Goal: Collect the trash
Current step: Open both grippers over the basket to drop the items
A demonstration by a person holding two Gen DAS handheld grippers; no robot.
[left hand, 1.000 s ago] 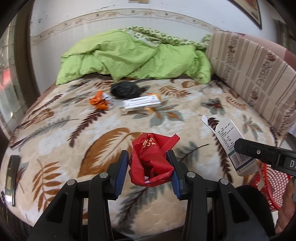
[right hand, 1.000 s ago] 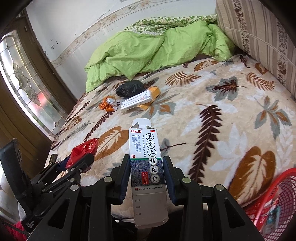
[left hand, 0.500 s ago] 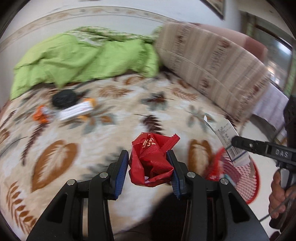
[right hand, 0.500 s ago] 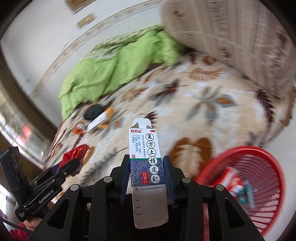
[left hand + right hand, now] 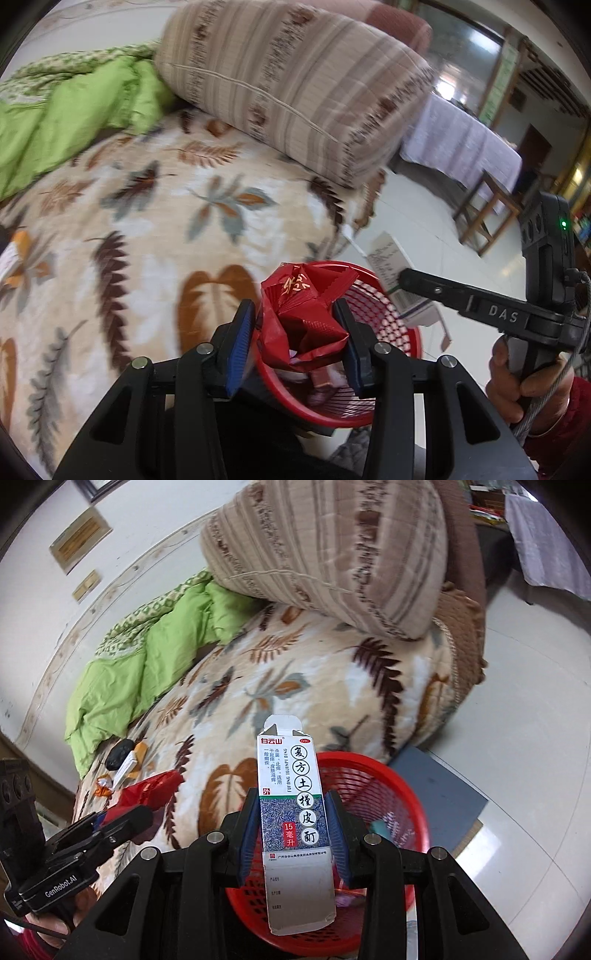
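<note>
- Crumpled red wrapper (image 5: 301, 325) is clamped between the blue pads of the left gripper (image 5: 295, 328); it is held in the air over the near rim of the red mesh basket (image 5: 400, 332); seen from the right wrist, it appears over the bed edge rather than squarely over the basket, so alignment cannot be confirmed.
- White and blue medicine carton (image 5: 295, 819) is pinched across its narrow width by the right gripper (image 5: 293, 830); it stands upright with the top flap open, and the basket (image 5: 373, 775) lies directly behind and below it.
- Basket is on the floor, just beside the leaf-print blanket (image 5: 147, 229); some items are already inside, too blurred to name.
- Risk: if the wrapper is released now, it is likely dropped on the rim or floor; it is light and crumpled, so drift or a snag on a pad is plausible.
- Risk: the carton is tall and empty-looking; a bounce off the mesh wall or a lean over the rim is possible if it is let go off-centre.
- Risk: both grippers are converging on one opening; the left gripper (image 5: 122, 819) is near the right one, so a clash is possible if both are lowered together.
- Risk: the basket looks light; it may be tipped or pushed if the rim is struck.
- Left on the bed, well apart from the basket: black lump (image 5: 119, 754), white box (image 5: 125, 770), orange wrapper (image 5: 102, 787); task is judged partly done.
</note>
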